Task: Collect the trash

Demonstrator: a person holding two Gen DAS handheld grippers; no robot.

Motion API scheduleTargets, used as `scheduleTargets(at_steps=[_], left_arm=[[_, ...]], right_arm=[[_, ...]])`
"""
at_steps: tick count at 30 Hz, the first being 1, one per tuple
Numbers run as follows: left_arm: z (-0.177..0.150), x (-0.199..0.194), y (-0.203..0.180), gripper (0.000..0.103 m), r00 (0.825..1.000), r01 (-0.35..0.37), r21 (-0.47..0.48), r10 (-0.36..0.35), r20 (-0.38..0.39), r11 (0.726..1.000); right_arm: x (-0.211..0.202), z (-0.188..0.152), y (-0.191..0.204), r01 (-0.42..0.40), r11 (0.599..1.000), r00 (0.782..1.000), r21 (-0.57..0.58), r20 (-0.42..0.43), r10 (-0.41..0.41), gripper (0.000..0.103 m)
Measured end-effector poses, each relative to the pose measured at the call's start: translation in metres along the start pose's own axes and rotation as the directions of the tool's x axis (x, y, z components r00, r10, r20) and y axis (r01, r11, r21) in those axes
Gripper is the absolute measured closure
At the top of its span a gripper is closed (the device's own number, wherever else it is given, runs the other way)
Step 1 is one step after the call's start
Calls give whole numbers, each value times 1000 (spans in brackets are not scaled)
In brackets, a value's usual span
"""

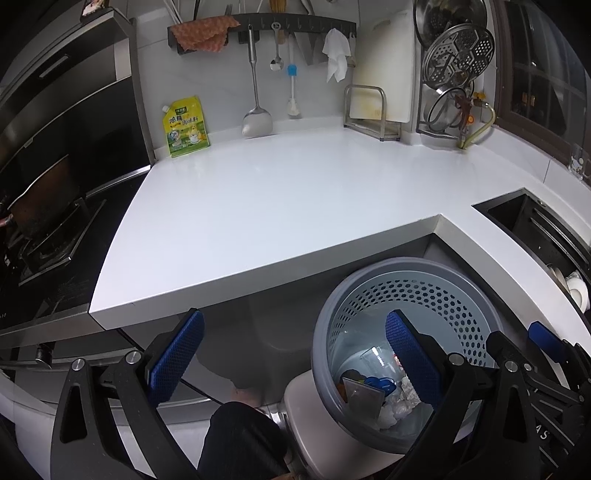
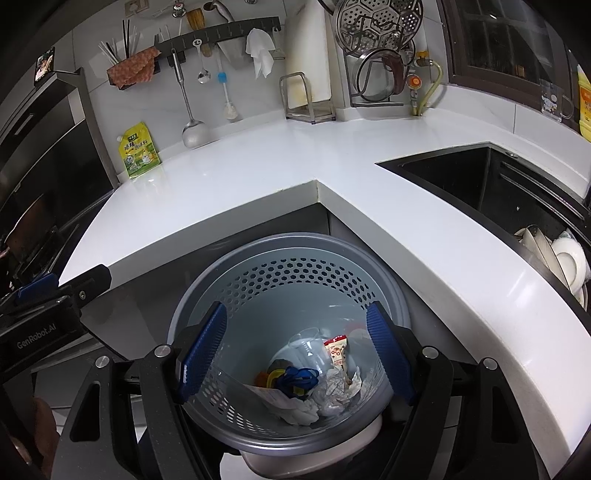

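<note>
Below, in the left wrist view, the left gripper (image 1: 295,350) gapes wide and empty beside the bin (image 1: 369,291), under the table (image 1: 258,206) edge. From the right wrist, the right gripper (image 2: 297,347) hangs open, empty, over trash (image 2: 332,391) in the bin.

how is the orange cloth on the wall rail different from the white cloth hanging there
The orange cloth is textured and draped in a broad bunch over the left end of the wall rail. The white cloth is plain, smaller, and hangs in a narrow crumpled fold from near the right end. The orange cloth spreads sideways; the white cloth dangles downward. Both hang above the white countertop, touching nothing on it.
</note>
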State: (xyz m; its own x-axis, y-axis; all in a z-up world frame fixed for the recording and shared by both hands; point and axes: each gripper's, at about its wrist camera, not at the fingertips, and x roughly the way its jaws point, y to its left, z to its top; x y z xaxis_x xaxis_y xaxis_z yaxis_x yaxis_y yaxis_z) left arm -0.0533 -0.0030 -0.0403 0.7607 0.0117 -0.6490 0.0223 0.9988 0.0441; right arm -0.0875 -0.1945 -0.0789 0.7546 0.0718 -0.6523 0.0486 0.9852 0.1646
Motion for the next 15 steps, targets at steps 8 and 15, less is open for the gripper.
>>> scheduleTargets(at_steps=[8, 15], left_arm=[[-3, 3, 1, 6, 1000, 9, -1, -9, -10, 1000], [-4, 6, -1, 6, 1000, 12, 2, -12, -20, 1000]], right_arm=[[-2, 1, 2, -1, 1000, 1000, -1, 2, 1, 28], [-3, 2, 4, -2, 1000, 1000, -4, 3, 2, 28]])
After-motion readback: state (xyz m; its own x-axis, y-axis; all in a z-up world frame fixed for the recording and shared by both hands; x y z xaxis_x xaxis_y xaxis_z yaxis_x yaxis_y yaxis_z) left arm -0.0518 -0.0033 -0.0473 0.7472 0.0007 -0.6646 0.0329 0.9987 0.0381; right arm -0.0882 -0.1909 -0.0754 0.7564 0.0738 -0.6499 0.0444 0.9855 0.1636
